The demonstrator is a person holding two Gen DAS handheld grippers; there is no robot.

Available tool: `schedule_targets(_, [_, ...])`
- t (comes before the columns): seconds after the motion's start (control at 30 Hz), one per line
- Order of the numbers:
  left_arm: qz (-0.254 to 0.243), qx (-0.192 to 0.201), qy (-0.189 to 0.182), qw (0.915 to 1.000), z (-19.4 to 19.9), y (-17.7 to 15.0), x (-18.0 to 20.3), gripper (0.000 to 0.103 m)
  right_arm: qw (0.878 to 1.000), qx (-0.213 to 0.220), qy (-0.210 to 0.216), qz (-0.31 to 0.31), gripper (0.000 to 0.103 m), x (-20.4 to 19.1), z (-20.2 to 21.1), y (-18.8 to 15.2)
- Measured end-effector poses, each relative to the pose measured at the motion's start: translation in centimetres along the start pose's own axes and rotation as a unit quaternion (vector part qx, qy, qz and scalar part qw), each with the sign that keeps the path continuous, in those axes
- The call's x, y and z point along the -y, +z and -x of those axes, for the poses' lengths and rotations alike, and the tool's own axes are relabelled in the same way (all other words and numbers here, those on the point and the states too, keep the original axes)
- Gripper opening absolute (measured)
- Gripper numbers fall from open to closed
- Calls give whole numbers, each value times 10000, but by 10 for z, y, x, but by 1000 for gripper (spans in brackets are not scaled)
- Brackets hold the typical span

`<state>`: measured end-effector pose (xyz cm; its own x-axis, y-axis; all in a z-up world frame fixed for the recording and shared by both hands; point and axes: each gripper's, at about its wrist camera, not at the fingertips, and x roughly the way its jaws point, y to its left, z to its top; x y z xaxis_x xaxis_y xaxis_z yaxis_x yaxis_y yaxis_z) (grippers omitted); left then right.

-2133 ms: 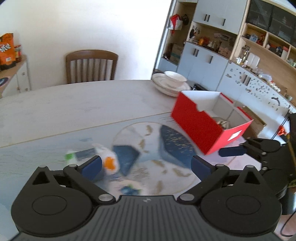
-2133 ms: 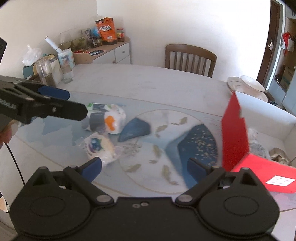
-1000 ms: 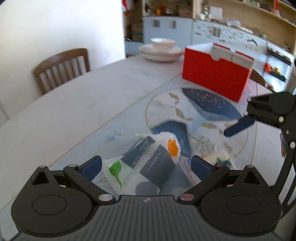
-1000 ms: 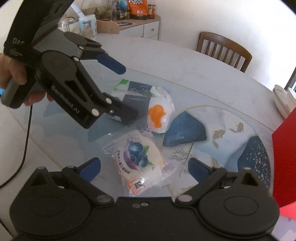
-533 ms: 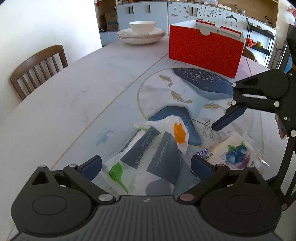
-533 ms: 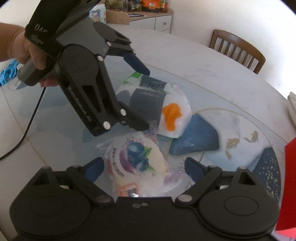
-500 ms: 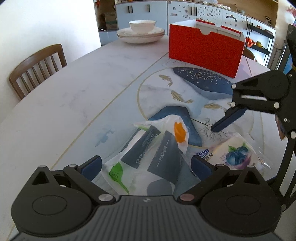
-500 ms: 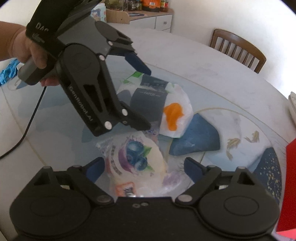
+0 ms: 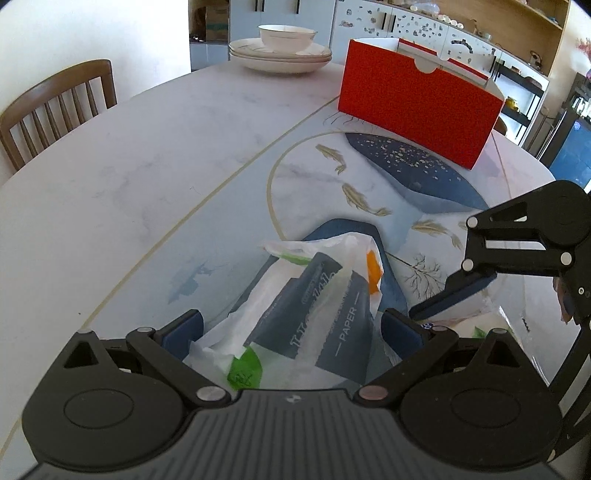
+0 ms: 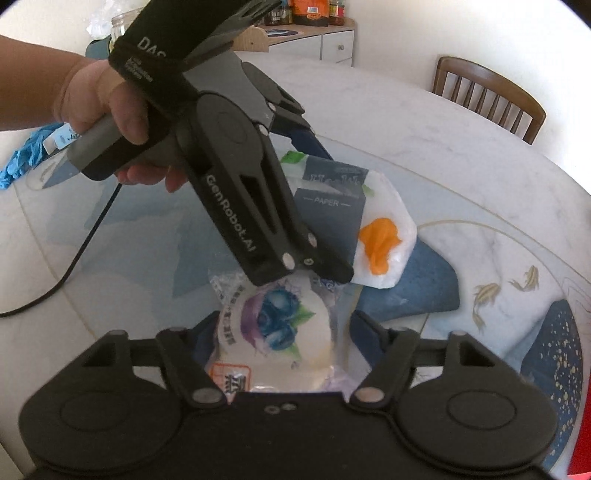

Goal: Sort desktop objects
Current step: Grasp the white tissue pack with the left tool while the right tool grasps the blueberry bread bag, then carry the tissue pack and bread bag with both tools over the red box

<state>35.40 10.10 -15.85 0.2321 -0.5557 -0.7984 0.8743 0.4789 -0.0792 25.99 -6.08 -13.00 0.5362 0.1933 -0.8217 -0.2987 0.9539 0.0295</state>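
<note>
A white tissue pack [image 9: 314,317] with grey "PAPER" labels and an orange patch lies on the table between the open fingers of my left gripper [image 9: 291,332]; it also shows in the right wrist view [image 10: 354,218]. A round bun in clear wrap with a blueberry picture [image 10: 280,328] lies between the fingers of my right gripper [image 10: 280,332], whose pads stand close to its sides. The left gripper [image 10: 321,210] shows in the right wrist view, straddling the tissue pack. The red open box [image 9: 417,99] stands at the far right.
Stacked plates with a bowl [image 9: 280,48] stand at the table's far edge. A wooden chair [image 9: 55,114] is behind the table. A side cabinet with snack bags and jars [image 10: 314,26] stands by the wall. A blue cloth [image 10: 22,158] lies at the left.
Both grippers have moved down and closer onto their items. The right gripper's fingers have narrowed around the blueberry bun; the left fingers now flank the tissue pack.
</note>
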Motion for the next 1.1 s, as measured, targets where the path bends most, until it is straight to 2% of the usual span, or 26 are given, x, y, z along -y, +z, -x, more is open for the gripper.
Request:
schedule_targets(0.13, [75,0,3,10000,2,-1,2,103,10000,4,-32,25,62,2,7,-7])
schedule_targets(0.23, [187,15,-59,9998,4,-2,5,103,10000,4,-65,-18,60,5,13,-15])
schedule_targets(0.47, [287,1,58,9996,6,-6,17,103,9995,-95,-201,-219,57,15,28,-37])
schedule_targets(0.7, [54,-100,475,9988,-1,-10,52,101,9967,-135,-482,-646,56,30,44,-56])
schedule_targets(0.77, [109,-88,605,9981,-2,-9,60,98,9959,-129,-544,-707,56,31,48,-63])
schedule_targets(0.83, [202,-64,692,9974,-2,-8,66,89,9952,-124,-590,-767,56,33,53,-69])
schedule_targets(1.1, [547,-70,989,9936,-4,-3,88,76,9918,-65,-789,-999,54,46,65,-87])
